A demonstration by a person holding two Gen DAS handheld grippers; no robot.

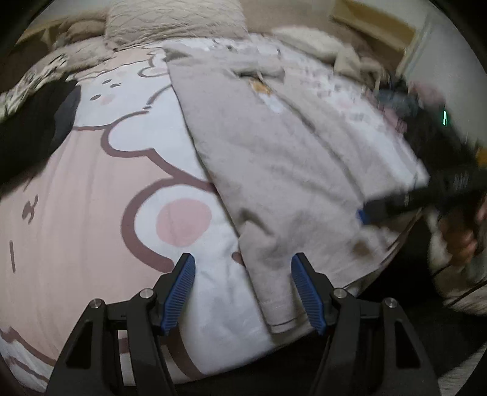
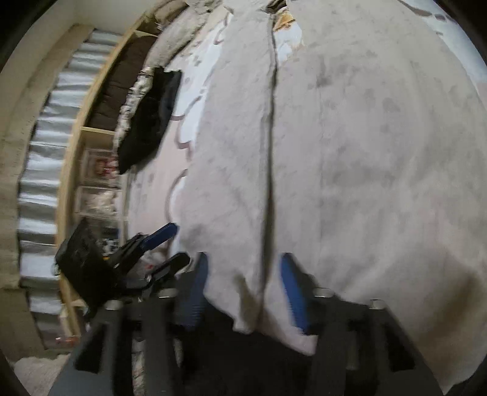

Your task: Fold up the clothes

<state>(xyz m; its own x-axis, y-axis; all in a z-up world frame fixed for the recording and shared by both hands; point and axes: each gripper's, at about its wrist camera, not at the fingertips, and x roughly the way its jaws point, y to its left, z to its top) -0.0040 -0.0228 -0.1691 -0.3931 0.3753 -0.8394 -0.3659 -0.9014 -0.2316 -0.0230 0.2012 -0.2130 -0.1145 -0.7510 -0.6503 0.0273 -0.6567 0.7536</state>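
Observation:
A long grey garment (image 1: 274, 170) lies flat on the pink and white cartoon duvet (image 1: 91, 198), its hem at the near bed edge. My left gripper (image 1: 243, 257) is open just above that hem, and the cloth's corner sits between the blue pads (image 1: 307, 292) without being pressed. The right gripper (image 1: 369, 210) is blurred at the garment's right edge. In the right wrist view the grey garment (image 2: 365, 152) fills the frame. My right gripper (image 2: 243, 257) is open, with a fold seam and the cloth's edge lying between its fingers. The left gripper (image 2: 179, 243) shows open at the left.
A dark folded garment (image 1: 33, 128) (image 2: 149, 115) lies at the duvet's far side. Pillows (image 1: 173, 18) are heaped at the head of the bed. A wooden shelf with boxes (image 2: 100, 170) stands beyond the bed. A hand (image 1: 459, 237) holds the right gripper.

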